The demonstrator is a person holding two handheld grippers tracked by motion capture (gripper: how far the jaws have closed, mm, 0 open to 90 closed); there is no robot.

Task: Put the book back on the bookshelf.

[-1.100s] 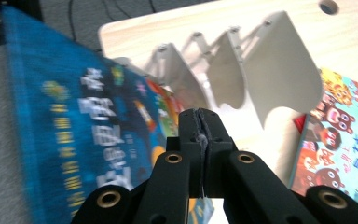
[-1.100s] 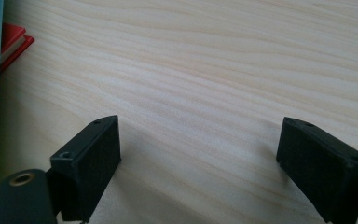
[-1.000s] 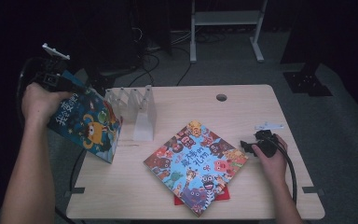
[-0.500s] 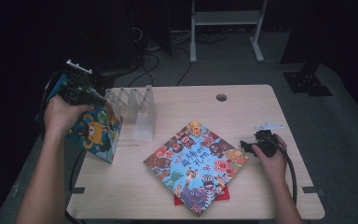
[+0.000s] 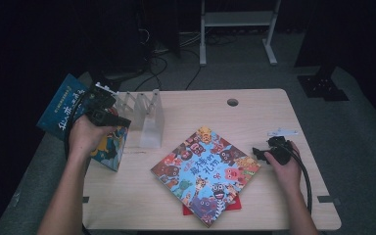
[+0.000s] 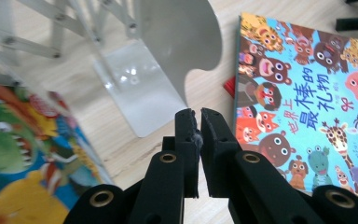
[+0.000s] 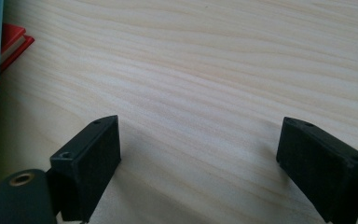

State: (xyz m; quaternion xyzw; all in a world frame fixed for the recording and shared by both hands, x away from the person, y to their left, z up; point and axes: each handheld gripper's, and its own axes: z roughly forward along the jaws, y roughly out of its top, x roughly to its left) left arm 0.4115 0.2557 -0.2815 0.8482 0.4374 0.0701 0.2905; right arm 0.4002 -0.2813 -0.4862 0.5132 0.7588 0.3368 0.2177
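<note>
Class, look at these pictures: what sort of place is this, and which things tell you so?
Probably a recording lab or studio: a light wooden table stands in a dark room, cables trail over grey carpet behind it, and picture books lie staged beside a clear book rack.

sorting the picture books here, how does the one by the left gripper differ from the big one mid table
The left book stands tilted on edge beside the white rack; the middle book lies flat, cover up. The left book overhangs the table's left side; the middle book rests on a red book. Both covers show bright cartoon animals.
</note>
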